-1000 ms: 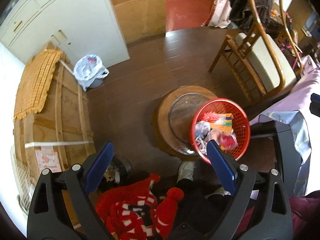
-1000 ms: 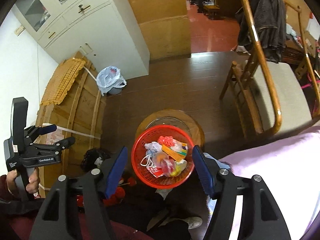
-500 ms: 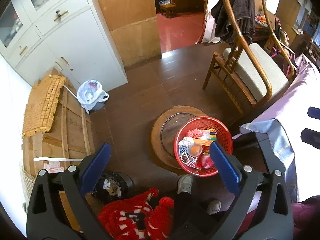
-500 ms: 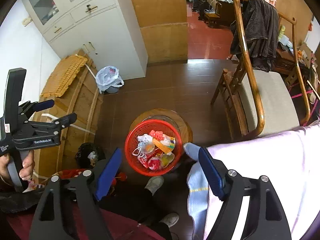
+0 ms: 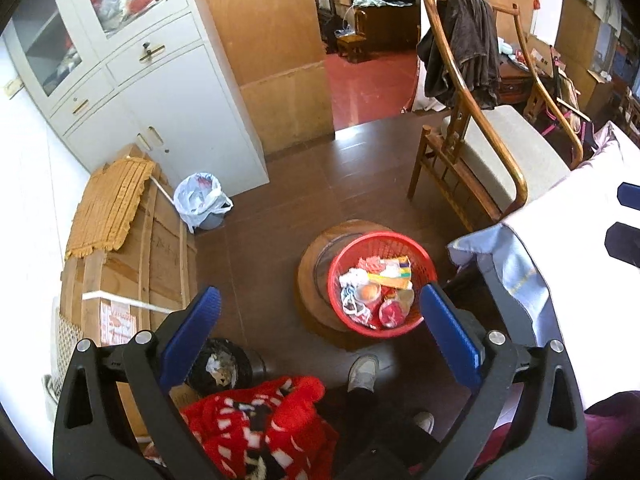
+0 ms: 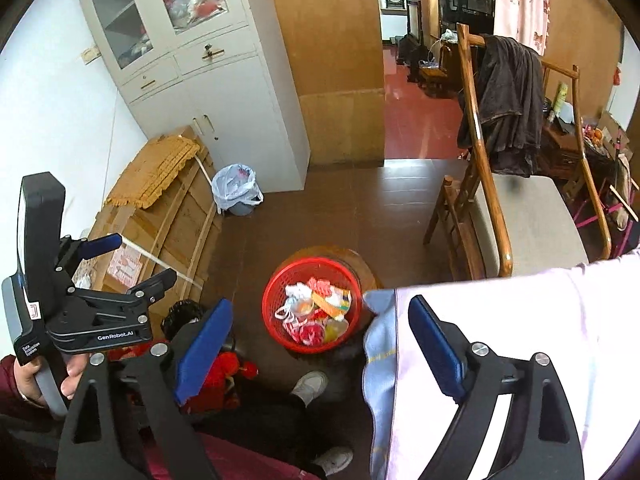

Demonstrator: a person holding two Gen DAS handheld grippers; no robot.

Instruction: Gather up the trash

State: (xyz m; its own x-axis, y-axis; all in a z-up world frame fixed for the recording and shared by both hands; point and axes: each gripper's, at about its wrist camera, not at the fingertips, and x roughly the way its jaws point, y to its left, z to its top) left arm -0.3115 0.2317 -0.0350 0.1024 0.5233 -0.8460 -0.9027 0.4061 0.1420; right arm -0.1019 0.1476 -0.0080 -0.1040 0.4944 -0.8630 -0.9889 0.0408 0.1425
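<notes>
A red mesh basket (image 5: 401, 325) (image 6: 275, 293) rests on a round wooden stool (image 5: 310, 280), holding crumpled wrappers, an orange piece (image 5: 370, 291) and a red round packet (image 5: 391, 314). High above it my left gripper (image 5: 320, 300) stands open with nothing between its blue pads (image 5: 192, 332). My right gripper (image 6: 320, 306) also hangs above the basket; its jaws are opening and hold nothing. In the right wrist view the left gripper (image 6: 140, 258) shows at the left, held in a hand (image 6: 72, 376). The right gripper (image 5: 624, 216) peeks in at the right edge of the left wrist view.
A bin lined with a white bag (image 5: 200, 200) stands by the grey cabinet (image 5: 172, 92). A black bin with trash (image 5: 220, 364) sits near a wooden crate (image 5: 120, 264). A wooden chair (image 5: 500, 160) and a bed with a pale sheet (image 6: 520, 312) are on the right. The person's shoes (image 5: 362, 372) are below.
Both grippers have risen and drawn back, so the basket looks smaller and farther. The right gripper's jaws have spread wider. The basket has not moved.
</notes>
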